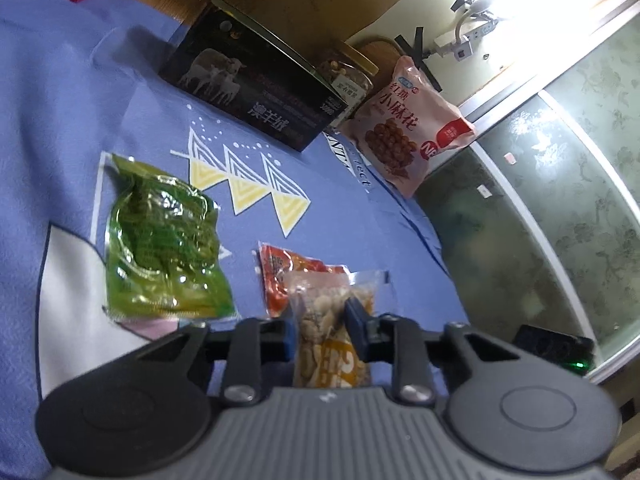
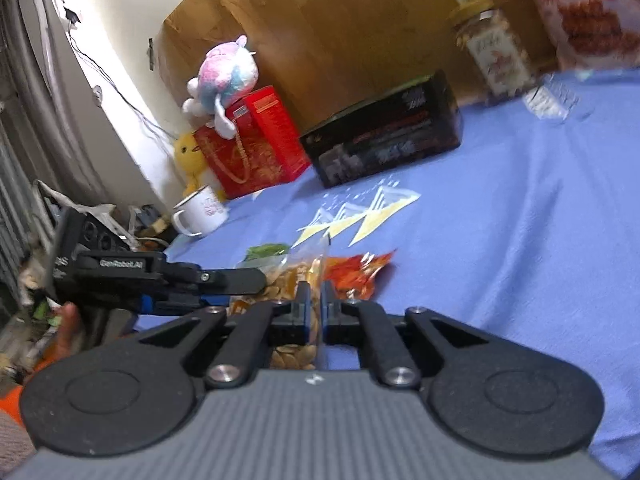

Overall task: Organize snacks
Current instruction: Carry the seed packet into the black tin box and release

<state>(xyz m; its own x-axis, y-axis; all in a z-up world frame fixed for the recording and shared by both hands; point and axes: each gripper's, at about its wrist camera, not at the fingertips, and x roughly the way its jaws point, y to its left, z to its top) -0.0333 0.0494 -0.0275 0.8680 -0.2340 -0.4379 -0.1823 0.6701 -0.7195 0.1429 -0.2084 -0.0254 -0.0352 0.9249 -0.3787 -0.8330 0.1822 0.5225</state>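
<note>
A clear nut packet [image 1: 328, 344] with orange print is held between both grippers above the blue cloth [image 1: 120, 80]. My left gripper [image 1: 320, 316] is shut on its lower part. My right gripper [image 2: 314, 300] is shut on the same nut packet [image 2: 296, 276], and the left gripper [image 2: 192, 280] shows there from the side. An orange-red snack packet [image 1: 280, 276] lies just beyond the nut packet, also in the right wrist view [image 2: 360, 272]. A green packet [image 1: 164, 240] lies flat to the left.
A black box [image 1: 252, 92] stands at the back, with a nut jar [image 1: 348, 76] and a pink snack bag [image 1: 404, 128] beside it. In the right wrist view a red gift box [image 2: 256, 144], plush toys [image 2: 224, 80] and a white mug [image 2: 200, 216] sit at the cloth's left edge.
</note>
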